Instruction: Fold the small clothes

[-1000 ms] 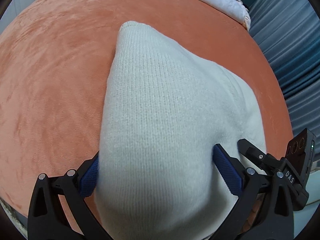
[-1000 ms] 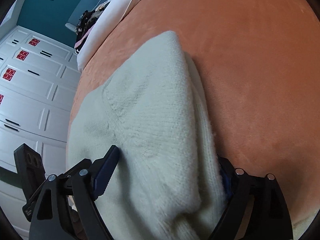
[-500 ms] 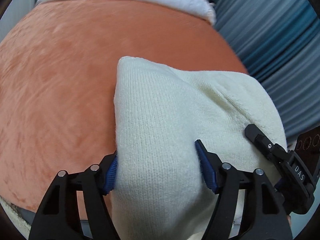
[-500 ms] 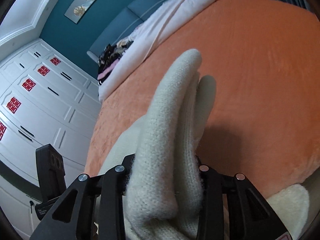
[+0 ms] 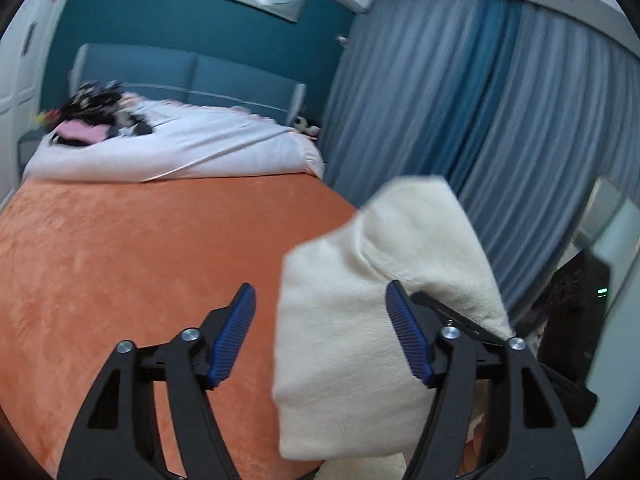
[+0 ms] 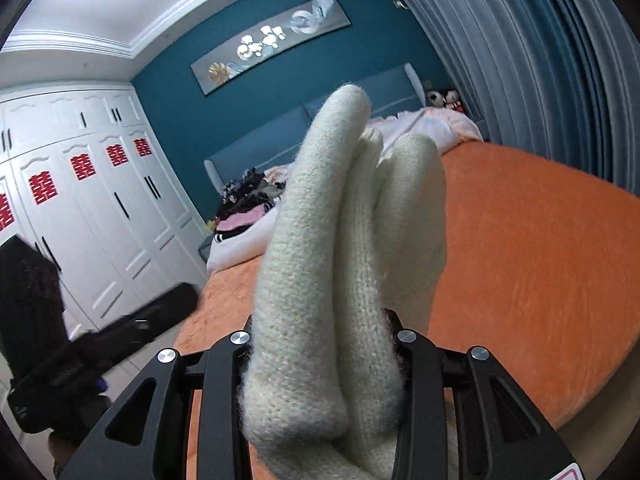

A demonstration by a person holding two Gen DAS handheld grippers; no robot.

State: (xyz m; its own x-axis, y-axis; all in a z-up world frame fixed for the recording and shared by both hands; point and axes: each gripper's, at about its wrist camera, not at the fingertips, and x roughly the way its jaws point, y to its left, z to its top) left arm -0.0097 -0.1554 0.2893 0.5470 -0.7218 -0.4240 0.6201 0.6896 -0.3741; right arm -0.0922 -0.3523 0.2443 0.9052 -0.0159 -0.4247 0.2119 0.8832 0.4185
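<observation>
A folded cream knitted garment [image 6: 340,264] is clamped between the jaws of my right gripper [image 6: 320,344] and stands up in thick folds, lifted above the orange blanket [image 6: 540,260]. In the left wrist view the same cream garment [image 5: 360,340] hangs to the right, in front of the right blue pad. My left gripper [image 5: 322,336] is open, its blue pads [image 5: 234,336] wide apart and gripping nothing, above the orange blanket [image 5: 120,260].
A white duvet [image 5: 180,148] with a pile of dark clothes [image 5: 96,112] lies at the bed's head. Grey-blue curtains [image 5: 480,120] hang at the right. White wardrobes [image 6: 80,200] stand at the left. The other gripper's dark body [image 6: 60,340] shows low left.
Both grippers have risen from the blanket and tilted up toward the room. The right gripper closed on the garment and lifted it. The left gripper opened and let the garment go.
</observation>
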